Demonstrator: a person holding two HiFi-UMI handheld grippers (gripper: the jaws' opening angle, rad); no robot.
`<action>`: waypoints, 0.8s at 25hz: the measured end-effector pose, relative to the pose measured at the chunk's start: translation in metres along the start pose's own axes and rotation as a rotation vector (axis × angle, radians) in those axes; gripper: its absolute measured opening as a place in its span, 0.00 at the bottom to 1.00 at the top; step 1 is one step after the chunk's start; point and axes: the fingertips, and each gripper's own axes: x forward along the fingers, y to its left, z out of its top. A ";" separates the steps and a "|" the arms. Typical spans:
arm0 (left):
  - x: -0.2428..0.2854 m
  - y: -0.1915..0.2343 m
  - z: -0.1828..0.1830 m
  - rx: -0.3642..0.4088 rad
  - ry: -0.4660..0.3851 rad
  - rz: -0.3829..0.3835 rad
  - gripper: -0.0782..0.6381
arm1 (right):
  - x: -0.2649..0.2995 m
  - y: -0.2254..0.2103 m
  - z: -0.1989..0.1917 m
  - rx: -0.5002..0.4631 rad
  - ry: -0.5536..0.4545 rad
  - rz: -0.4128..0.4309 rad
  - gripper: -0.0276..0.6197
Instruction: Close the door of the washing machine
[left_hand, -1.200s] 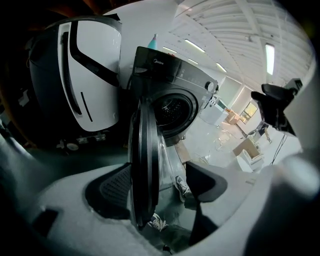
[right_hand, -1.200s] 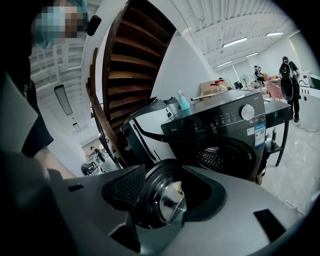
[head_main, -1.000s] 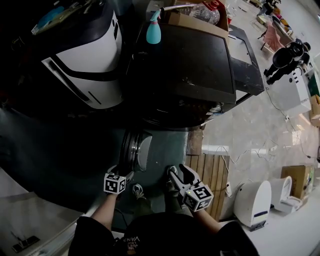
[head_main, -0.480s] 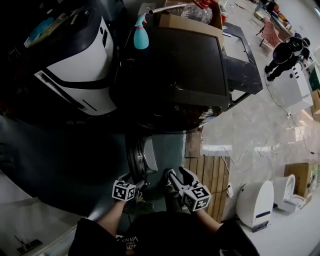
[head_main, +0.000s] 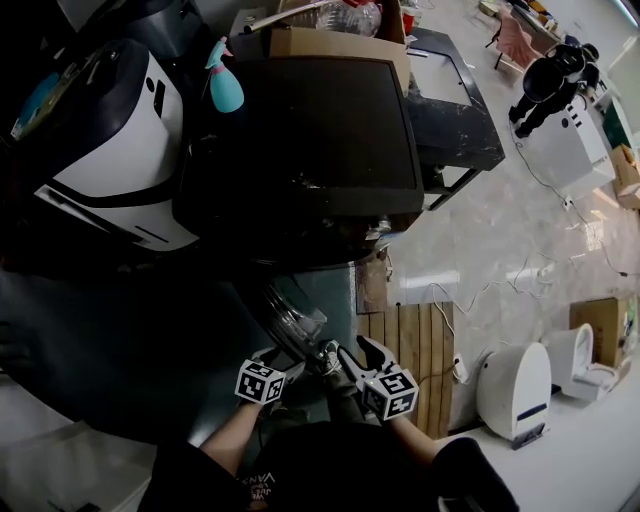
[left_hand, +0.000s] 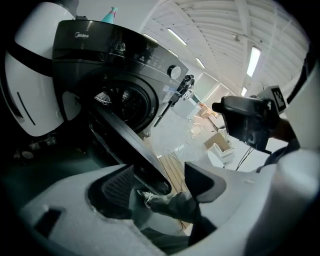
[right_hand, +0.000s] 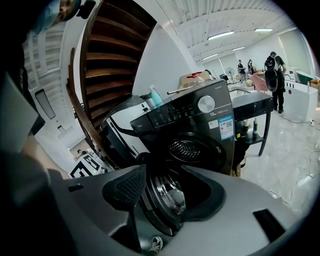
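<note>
The black front-loading washing machine (head_main: 300, 130) stands in the middle of the head view, and its round door (head_main: 292, 325) hangs half open below it. My left gripper (head_main: 275, 358) is right behind the door's outer side. In the left gripper view the door (left_hand: 125, 142) runs edge-on down into the gap of the left gripper (left_hand: 160, 185). Its jaws have just been closing a little, and the pads do not press on the door. My right gripper (head_main: 360, 352) is open to the right of the door; the right gripper view has the door's glass (right_hand: 170, 192) ahead of the right gripper (right_hand: 167, 200).
A white appliance (head_main: 110, 150) stands left of the machine, with a teal spray bottle (head_main: 225, 85) and a cardboard box (head_main: 330, 45) on top. A wooden pallet (head_main: 415, 350), cables and white units (head_main: 515, 385) lie right. My shoe (head_main: 330, 362) is under the grippers.
The left gripper has moved right, up against the door, and the door has swung from wide open to a slanted, half-open stand. The right gripper has shifted slightly.
</note>
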 end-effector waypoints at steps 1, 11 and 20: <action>0.006 -0.004 0.007 0.009 0.002 -0.010 0.56 | 0.000 -0.006 -0.001 0.005 0.002 -0.006 0.35; 0.052 -0.026 0.075 0.073 -0.026 -0.058 0.56 | 0.008 -0.052 -0.016 0.038 0.049 -0.033 0.34; 0.074 -0.024 0.117 0.078 -0.039 -0.065 0.50 | 0.040 -0.092 -0.025 0.050 0.084 -0.068 0.32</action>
